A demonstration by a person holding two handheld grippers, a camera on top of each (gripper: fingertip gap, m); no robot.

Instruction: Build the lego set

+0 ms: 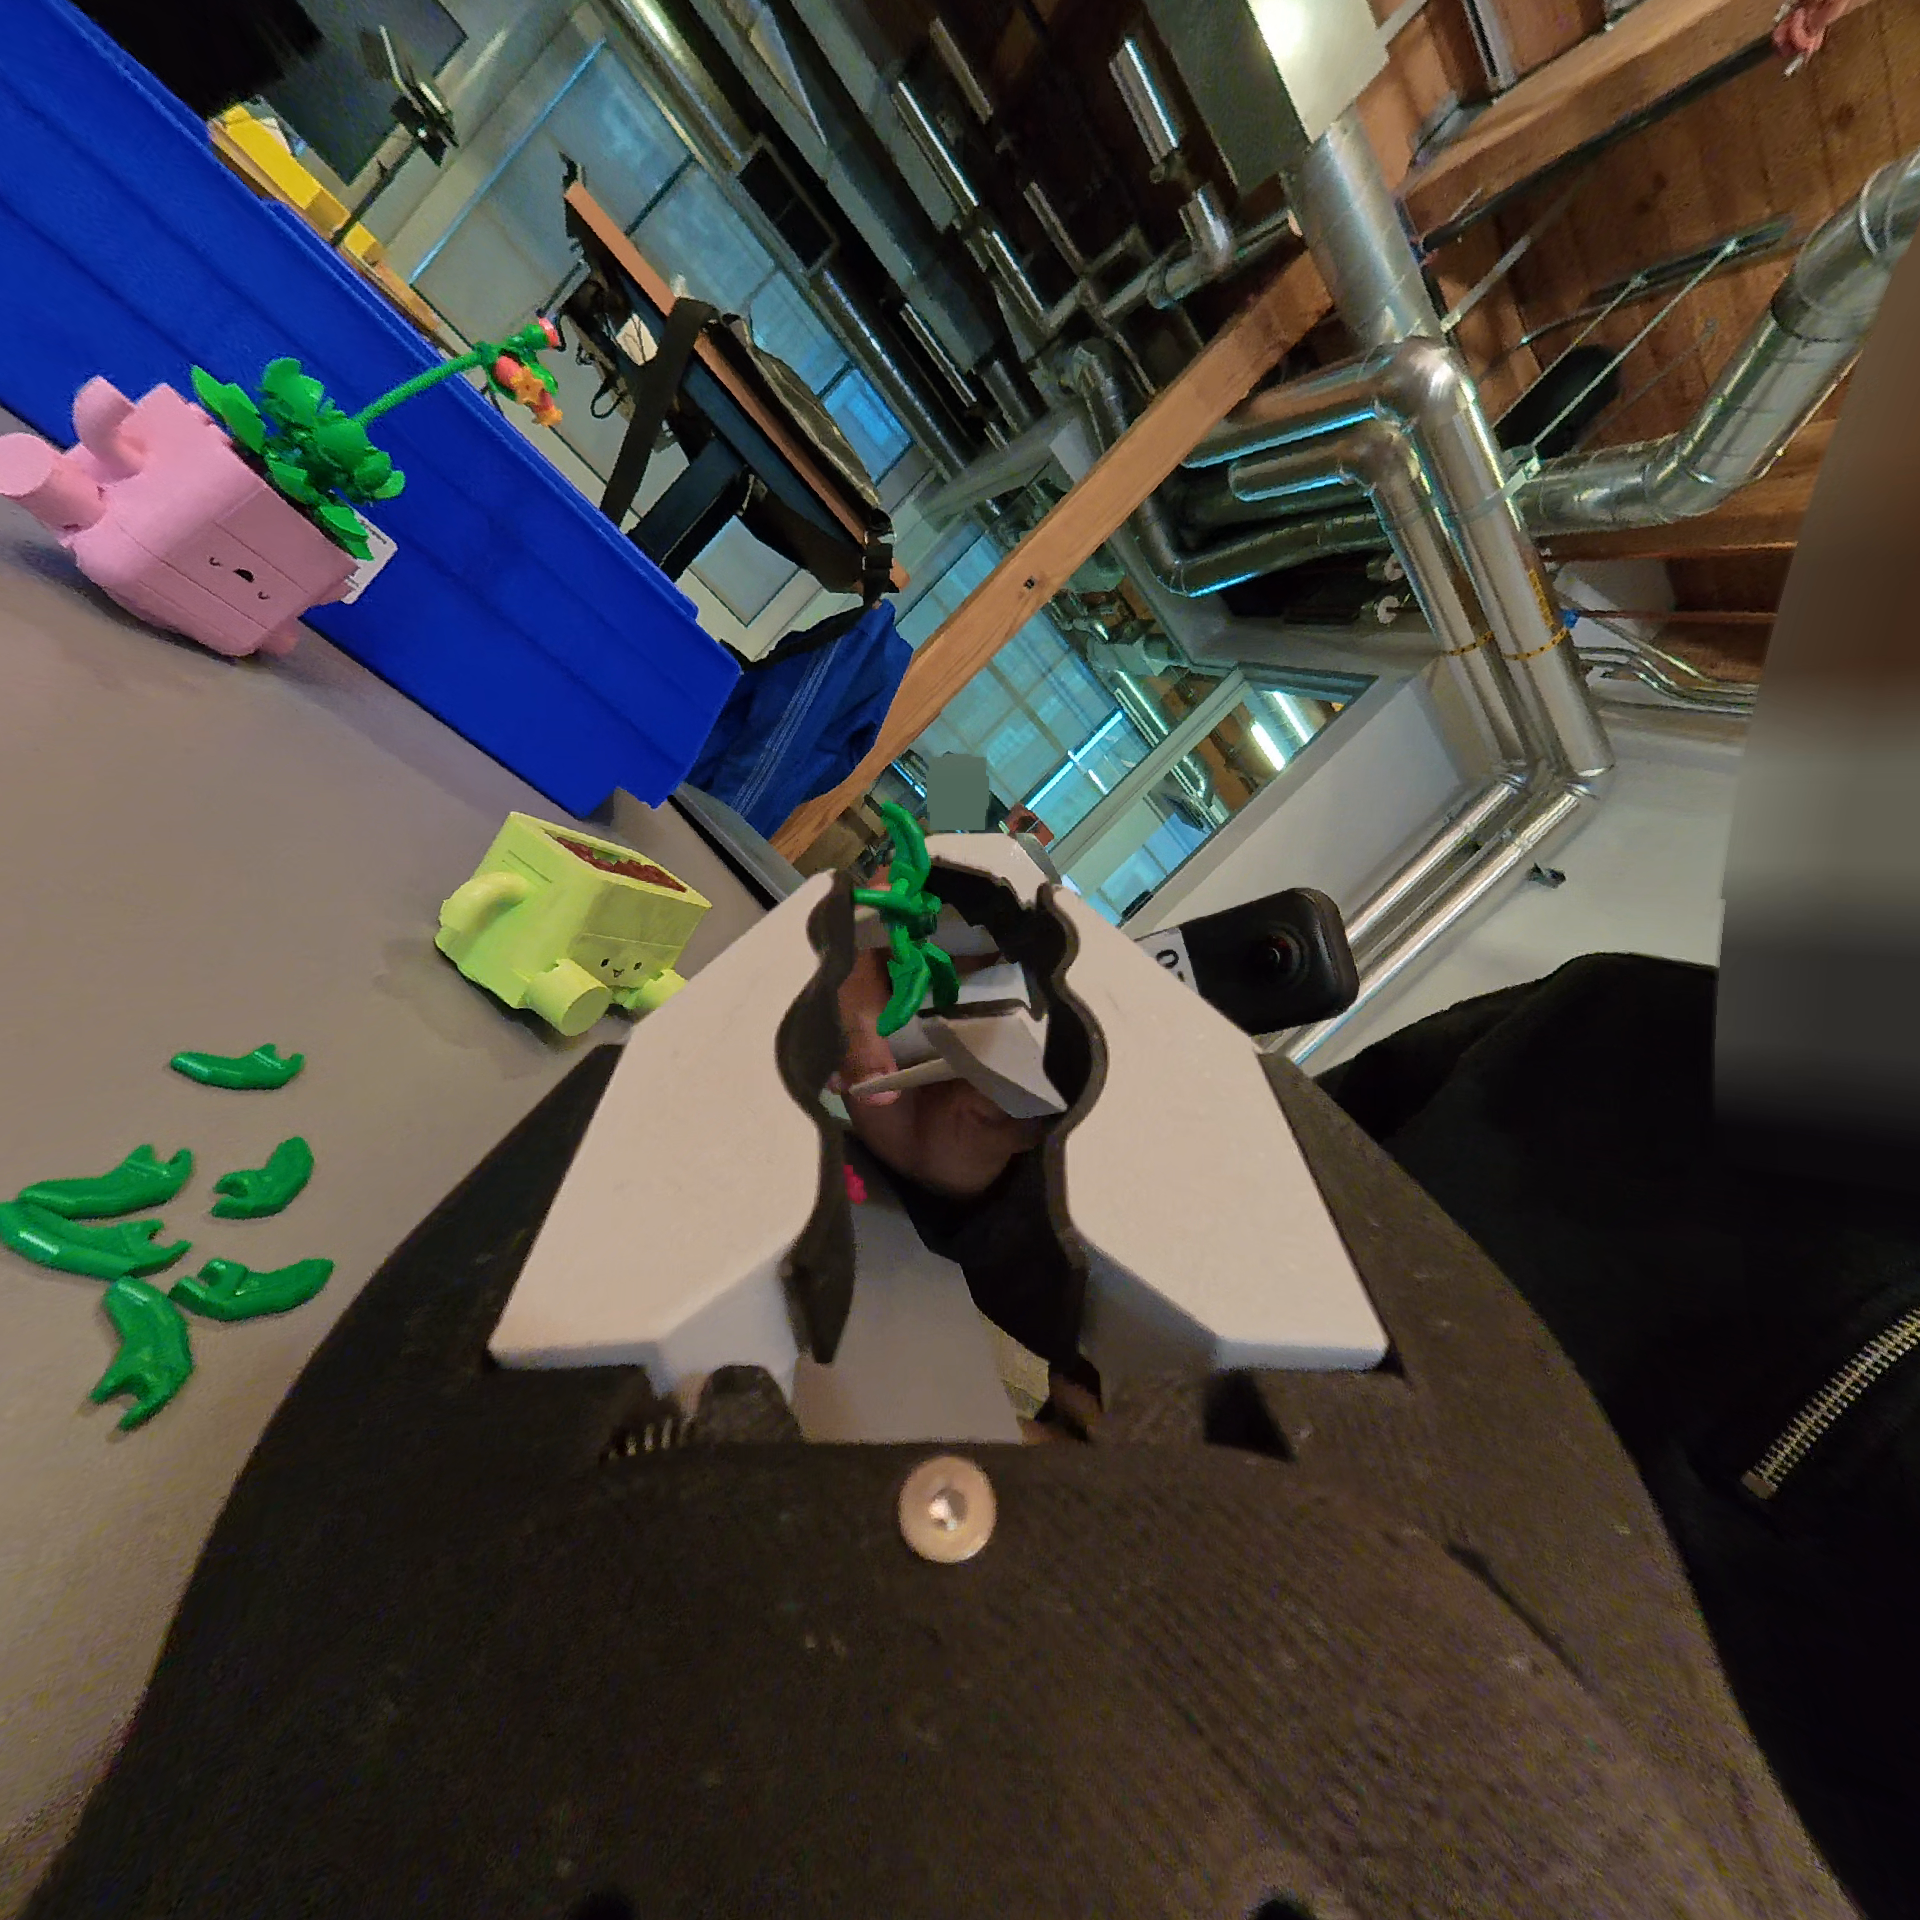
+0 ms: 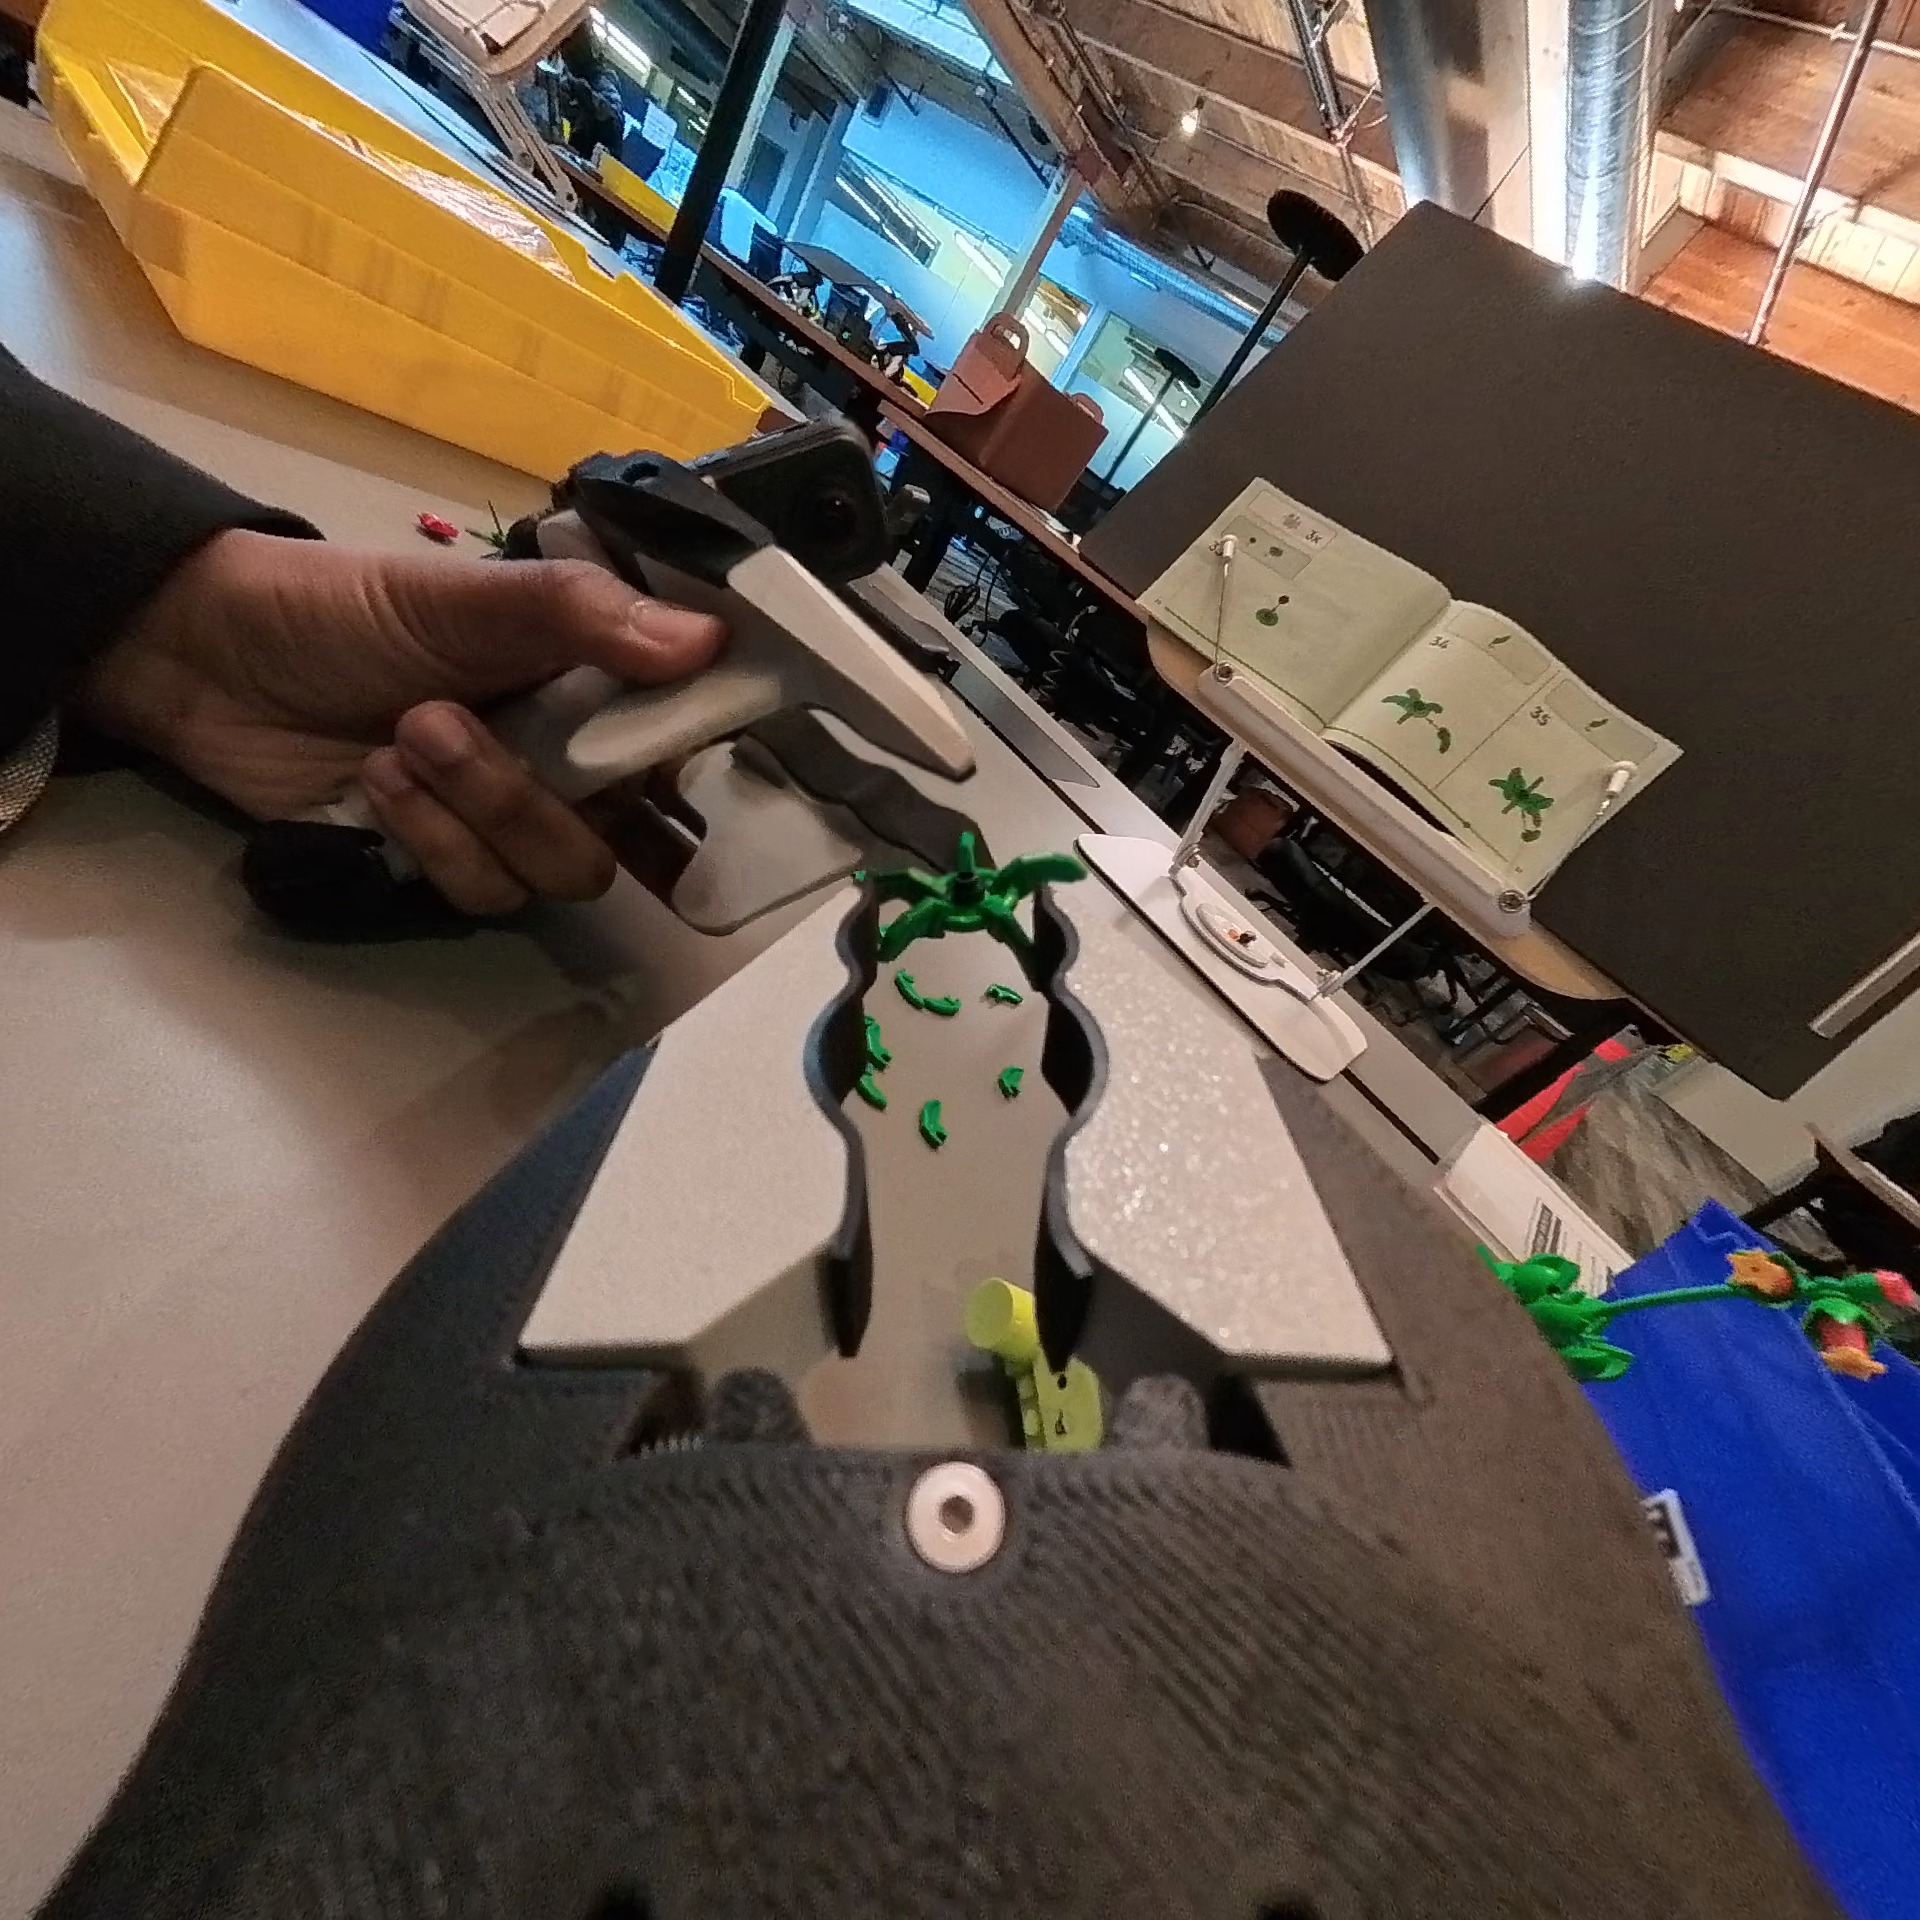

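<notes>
A small green leaf cluster [image 2: 961, 896] is up in the air between both grippers. My right gripper [image 2: 951, 909] has its jaws narrowed on it and holds it at the tips. In the left wrist view the cluster [image 1: 906, 935] sits between the tips of my left gripper [image 1: 940, 883], against the left finger. Those jaws stand narrow, but whether they pinch it does not show. The left gripper [image 2: 935, 821], held by a hand [image 2: 416, 707], meets the cluster from above. Several loose green leaves [image 1: 156, 1247] lie on the grey table [image 1: 260, 831]; they also show in the right wrist view [image 2: 925, 1049].
A pink pot with a flowering plant [image 1: 208, 530] and a lime green pot [image 1: 571, 935] lie on the table by a blue bin [image 1: 364, 416]. A yellow bin [image 2: 364, 291] is at the far left. An open instruction booklet [image 2: 1403, 665] rests on a stand. The tips of both grippers are at nearly the same place.
</notes>
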